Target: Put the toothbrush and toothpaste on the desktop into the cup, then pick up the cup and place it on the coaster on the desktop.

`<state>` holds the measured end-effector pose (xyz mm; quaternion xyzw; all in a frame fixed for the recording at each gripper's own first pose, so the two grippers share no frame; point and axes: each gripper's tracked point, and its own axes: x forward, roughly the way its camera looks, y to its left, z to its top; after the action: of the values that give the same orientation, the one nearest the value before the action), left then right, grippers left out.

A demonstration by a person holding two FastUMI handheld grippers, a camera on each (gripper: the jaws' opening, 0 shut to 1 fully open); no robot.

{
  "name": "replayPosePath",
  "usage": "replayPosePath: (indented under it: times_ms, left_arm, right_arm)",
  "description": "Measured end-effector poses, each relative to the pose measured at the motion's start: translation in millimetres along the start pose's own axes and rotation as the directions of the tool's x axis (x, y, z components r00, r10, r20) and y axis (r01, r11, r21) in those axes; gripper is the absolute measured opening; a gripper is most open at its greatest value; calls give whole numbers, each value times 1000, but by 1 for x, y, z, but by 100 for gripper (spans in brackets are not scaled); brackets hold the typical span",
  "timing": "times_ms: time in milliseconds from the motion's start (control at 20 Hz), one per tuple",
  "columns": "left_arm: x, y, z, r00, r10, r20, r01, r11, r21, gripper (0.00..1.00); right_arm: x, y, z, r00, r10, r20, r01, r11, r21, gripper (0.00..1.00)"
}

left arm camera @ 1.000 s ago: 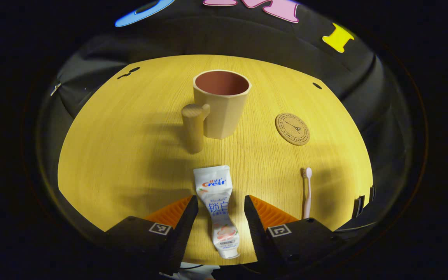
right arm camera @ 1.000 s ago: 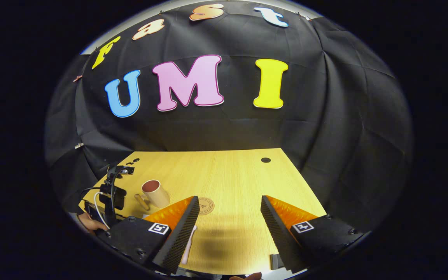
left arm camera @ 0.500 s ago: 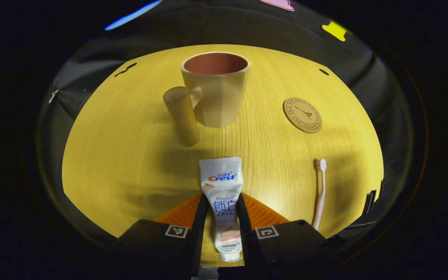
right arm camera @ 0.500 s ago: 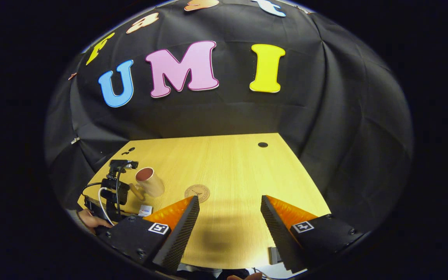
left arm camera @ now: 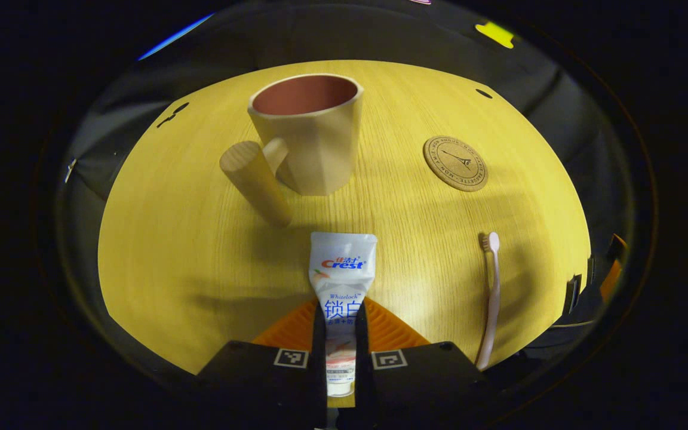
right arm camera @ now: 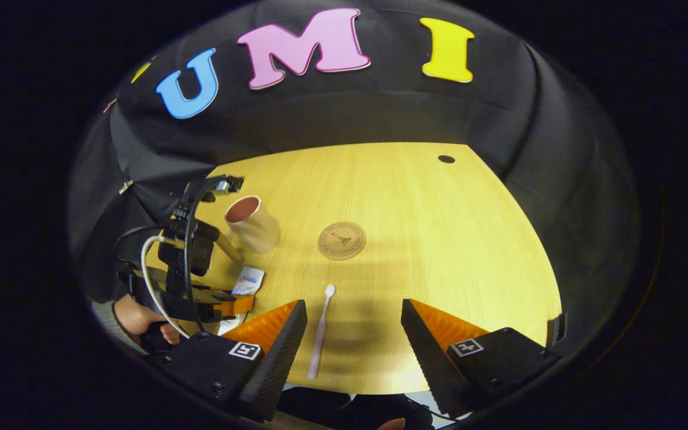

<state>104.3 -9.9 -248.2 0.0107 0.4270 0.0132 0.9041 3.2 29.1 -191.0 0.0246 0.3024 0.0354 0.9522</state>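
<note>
Left gripper [left arm camera: 340, 334] clamped on the toothpaste tube [left arm camera: 341, 280] for lifting into the cup [left arm camera: 308, 140], right gripper [right arm camera: 353, 334] spread wide, poised near the toothbrush [right arm camera: 321, 331]

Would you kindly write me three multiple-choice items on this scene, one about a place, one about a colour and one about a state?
1. Where does the toothbrush lie?
A. Inside the cup
B. On the desktop
C. On the coaster

2. What colour is the inside of the cup?
A. Reddish brown
B. Bright green
C. White

3. In what state is the left tool?
A. Wide open over the cup
B. Shut on the toothpaste
C. Shut on the toothbrush

Answers:
1 B, it lies flat on the desktop, apart from the coaster.
2 A, the cup's opening shows reddish brown within its beige wall.
3 B, both fingers press on the toothpaste near its cap end.
</note>
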Motion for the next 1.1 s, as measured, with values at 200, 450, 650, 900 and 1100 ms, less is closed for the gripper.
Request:
replayPosePath:
  times_ms: [200,450,650,900,1100]
  left_arm:
    - [-10,-6,-12,994,-106,-23,106,994,13,21]
    - [-43,16,-3,991,-110,80,104,992,71,21]
    - [-67,34,-1,983,-135,126,131,991,34,21]
    - [-90,59,1,977,-127,173,129,992,-3,21]
    - [-98,67,0,973,-128,191,134,991,-18,21]
  right_arm:
    - [31,10,-19,996,-45,-80,45,999,-10,93]
    - [57,17,-48,980,-88,-177,88,996,-5,88]
    - [74,19,-64,964,-110,-241,113,994,-1,83]
    - [89,27,-69,951,-127,-282,129,992,-14,76]
    - [94,35,-75,938,-132,-322,129,991,-29,54]
